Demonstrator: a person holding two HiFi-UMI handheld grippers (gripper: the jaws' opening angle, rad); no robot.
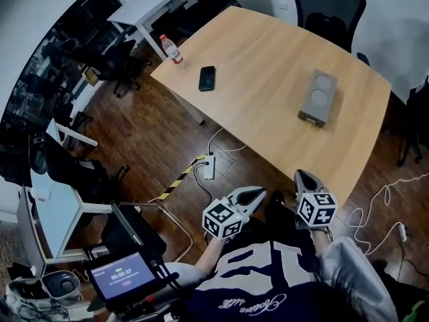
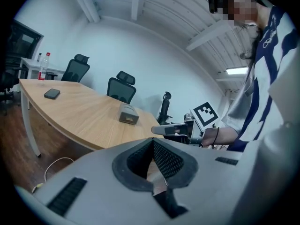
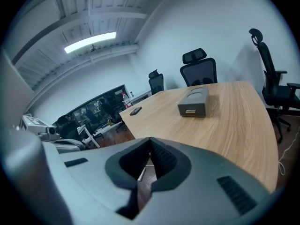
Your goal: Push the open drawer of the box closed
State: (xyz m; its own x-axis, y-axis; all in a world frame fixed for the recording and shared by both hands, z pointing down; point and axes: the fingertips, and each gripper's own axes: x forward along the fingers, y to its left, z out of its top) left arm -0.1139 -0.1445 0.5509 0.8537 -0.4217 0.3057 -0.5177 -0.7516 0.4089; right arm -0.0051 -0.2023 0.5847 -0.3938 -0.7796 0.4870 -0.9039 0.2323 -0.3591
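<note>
The grey box [image 1: 317,97] with two round hollows on top sits on the wooden table [image 1: 261,59], right of its middle. Its drawer front [image 3: 192,110] faces me; from here I cannot tell how far it sticks out. The box also shows in the left gripper view [image 2: 128,114] and the right gripper view [image 3: 193,103]. Both grippers hang off the table's near edge, well short of the box. The left gripper [image 1: 261,190] is shut and holds nothing, its jaws meeting at the tip [image 2: 152,140]. The right gripper [image 1: 300,174] is likewise shut and empty [image 3: 150,139].
A black phone [image 1: 207,78] and a red-capped bottle [image 1: 171,48] lie on the table's left part. Office chairs [image 1: 328,5] stand behind the table. On the floor are a power strip [image 1: 209,166], cables [image 1: 375,206] and striped tape [image 1: 175,180]. A screen [image 1: 122,274] stands at lower left.
</note>
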